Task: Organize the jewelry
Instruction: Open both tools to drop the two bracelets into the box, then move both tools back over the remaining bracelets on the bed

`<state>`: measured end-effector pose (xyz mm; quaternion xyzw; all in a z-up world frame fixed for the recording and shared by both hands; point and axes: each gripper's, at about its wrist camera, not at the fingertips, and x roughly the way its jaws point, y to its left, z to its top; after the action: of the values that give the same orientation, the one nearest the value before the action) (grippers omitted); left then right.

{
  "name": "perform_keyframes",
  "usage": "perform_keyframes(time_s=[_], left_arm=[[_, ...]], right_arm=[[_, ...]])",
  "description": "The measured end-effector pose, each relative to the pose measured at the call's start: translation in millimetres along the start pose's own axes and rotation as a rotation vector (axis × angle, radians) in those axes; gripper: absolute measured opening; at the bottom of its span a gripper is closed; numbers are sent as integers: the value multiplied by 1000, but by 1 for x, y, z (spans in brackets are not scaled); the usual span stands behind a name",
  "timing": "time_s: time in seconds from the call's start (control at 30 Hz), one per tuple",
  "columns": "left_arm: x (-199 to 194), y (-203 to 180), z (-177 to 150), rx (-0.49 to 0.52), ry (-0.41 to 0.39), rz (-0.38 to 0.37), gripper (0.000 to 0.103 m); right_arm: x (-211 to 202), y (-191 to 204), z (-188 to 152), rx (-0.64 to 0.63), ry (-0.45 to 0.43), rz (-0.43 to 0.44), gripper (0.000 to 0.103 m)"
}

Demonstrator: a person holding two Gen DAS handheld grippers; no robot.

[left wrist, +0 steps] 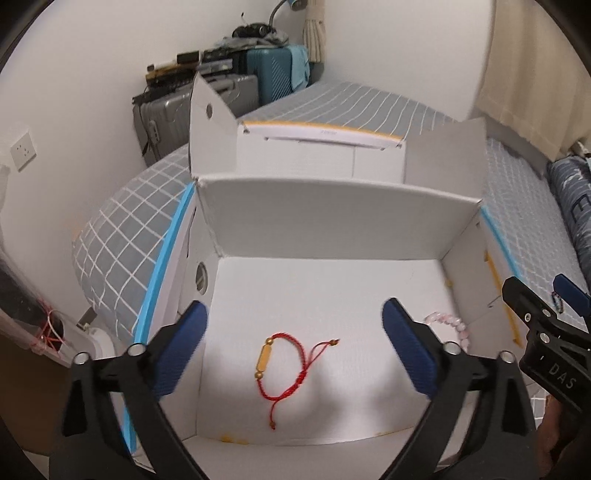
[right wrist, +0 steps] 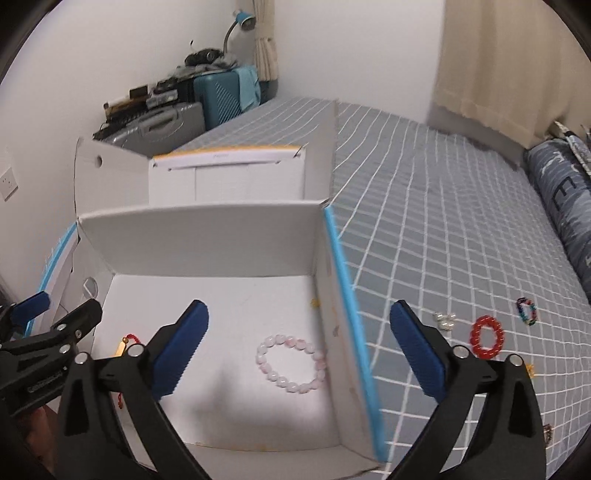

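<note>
Left wrist view: red cord bracelet with a gold tube bead (left wrist: 282, 360) lying loose on the floor of the white cardboard box (left wrist: 332, 225), left gripper (left wrist: 293, 341) above it, blue pads spread wide, gripping nothing. Right wrist view: pale pink bead bracelet (right wrist: 291, 363) likewise in the box, right gripper (right wrist: 299, 345) gaping empty. Both apparently deposited; probably next, fetching the red bead bracelet (right wrist: 487, 336) from the grey checked bedsheet (right wrist: 443, 221).

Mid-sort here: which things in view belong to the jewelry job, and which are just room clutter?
Job:
white cardboard box
red cord bracelet with gold tube bead, in box
pink bead bracelet, in box
red bead bracelet, on bed
multicoloured bead bracelet, on bed
small silver pieces, on bed

Clutter:
teal suitcase
grey suitcase
blue desk lamp
</note>
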<state>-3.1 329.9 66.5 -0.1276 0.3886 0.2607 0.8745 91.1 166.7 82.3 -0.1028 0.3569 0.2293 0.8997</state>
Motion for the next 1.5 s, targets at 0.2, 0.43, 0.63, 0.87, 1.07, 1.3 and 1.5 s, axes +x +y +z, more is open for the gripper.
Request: perform_keyframes(time_s=[0.2,0.43,0.63,0.87,1.07,1.3,1.5], left_arm=[[-19,-19,-1,21,-35,-22,97],[-27,-55,1,66,-41,-59,97],[-34,-96,0,107,-47,-103,97],[-33,-154,-4,166,-39,-164,97],[-26,-220,-9,236,-27,-228,97],[1,-302,-14,308,11,-264,97],[54,-349,-23,346,81,-271,97]], right_arm=[[-18,-32,-3,20,-21,-34,95],[-36,-79,-8,49,-36,-86,95],[-48,-124,-18,81,-33,-126,95],[-54,-184,-33,132,-15,-170,95],[-53,-240,-48,171,9,-220,95],[-36,-305,-65,222,60,-266,95],[-4,-341,-85,258,125,-261,95]])
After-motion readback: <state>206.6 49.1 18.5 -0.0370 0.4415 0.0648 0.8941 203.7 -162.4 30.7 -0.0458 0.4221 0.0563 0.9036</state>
